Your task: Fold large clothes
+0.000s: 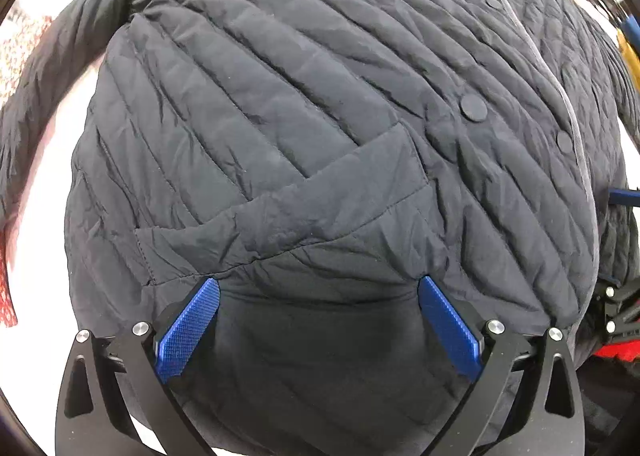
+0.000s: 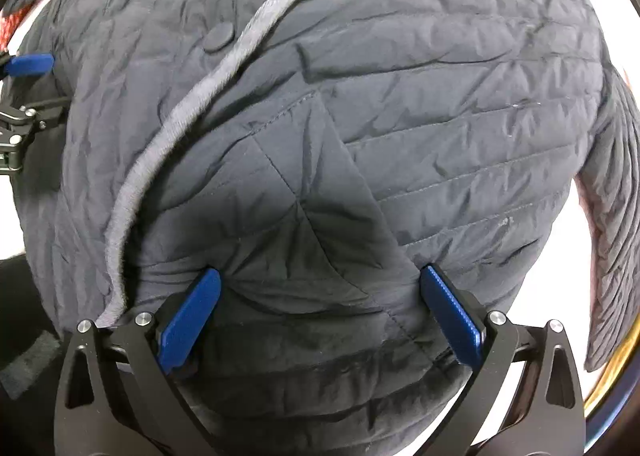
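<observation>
- Left wrist view: our left gripper (image 1: 318, 288) stands wide, its 2 blue pads (image 1: 188, 330) pressing down on the hem of the dark quilted jacket (image 1: 280, 96), nothing pinched between them.
- The jacket lies spread on a white table (image 1: 36, 224); a sleeve (image 1: 48, 68) trails far left, 2 snaps (image 1: 473, 107) sit right of centre.
- Right wrist view: our right gripper (image 2: 320, 280) is also wide, pads (image 2: 190, 320) on the fabric just right of the grey placket edge (image 2: 168, 136).
- A pocket flap (image 2: 304, 160) lies between the pads; the other sleeve (image 2: 616, 216) hangs right.
</observation>
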`<state>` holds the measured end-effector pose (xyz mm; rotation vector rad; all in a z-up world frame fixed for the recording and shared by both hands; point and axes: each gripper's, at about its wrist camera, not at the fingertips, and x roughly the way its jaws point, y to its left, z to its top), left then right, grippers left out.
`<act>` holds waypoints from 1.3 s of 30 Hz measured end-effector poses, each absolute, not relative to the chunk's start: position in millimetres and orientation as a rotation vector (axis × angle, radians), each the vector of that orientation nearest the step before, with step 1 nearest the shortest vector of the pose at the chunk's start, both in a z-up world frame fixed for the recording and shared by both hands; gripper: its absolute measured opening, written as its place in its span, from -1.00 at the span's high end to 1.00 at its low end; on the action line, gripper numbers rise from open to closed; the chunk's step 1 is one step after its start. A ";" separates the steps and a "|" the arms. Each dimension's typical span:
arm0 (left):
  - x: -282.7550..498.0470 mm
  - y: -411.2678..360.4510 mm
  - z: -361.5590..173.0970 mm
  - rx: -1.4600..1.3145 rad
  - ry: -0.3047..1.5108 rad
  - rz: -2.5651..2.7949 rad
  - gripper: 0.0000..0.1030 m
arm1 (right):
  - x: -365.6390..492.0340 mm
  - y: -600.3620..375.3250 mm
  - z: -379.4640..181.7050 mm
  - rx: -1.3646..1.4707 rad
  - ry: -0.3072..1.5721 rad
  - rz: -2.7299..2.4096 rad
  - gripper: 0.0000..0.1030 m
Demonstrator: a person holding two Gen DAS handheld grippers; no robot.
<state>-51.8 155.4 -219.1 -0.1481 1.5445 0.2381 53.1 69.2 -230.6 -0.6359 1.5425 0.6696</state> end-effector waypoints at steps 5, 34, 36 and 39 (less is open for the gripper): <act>-46.3 160.3 -206.7 -0.186 1.532 0.267 -0.88 | 105.0 9.8 -190.2 -0.315 1.443 0.510 -0.91; -12.0 138.2 -160.9 -0.196 1.539 0.303 -0.88 | 181.5 -373.1 -233.0 1.149 1.060 -0.356 -0.04; -8.8 136.2 -156.7 -0.204 1.538 0.308 -0.88 | 185.2 -379.4 -232.0 1.139 1.038 -0.382 0.04; -5.5 136.2 -153.1 -0.202 1.536 0.314 -0.88 | 184.4 -390.0 -235.8 1.174 1.020 -0.411 0.20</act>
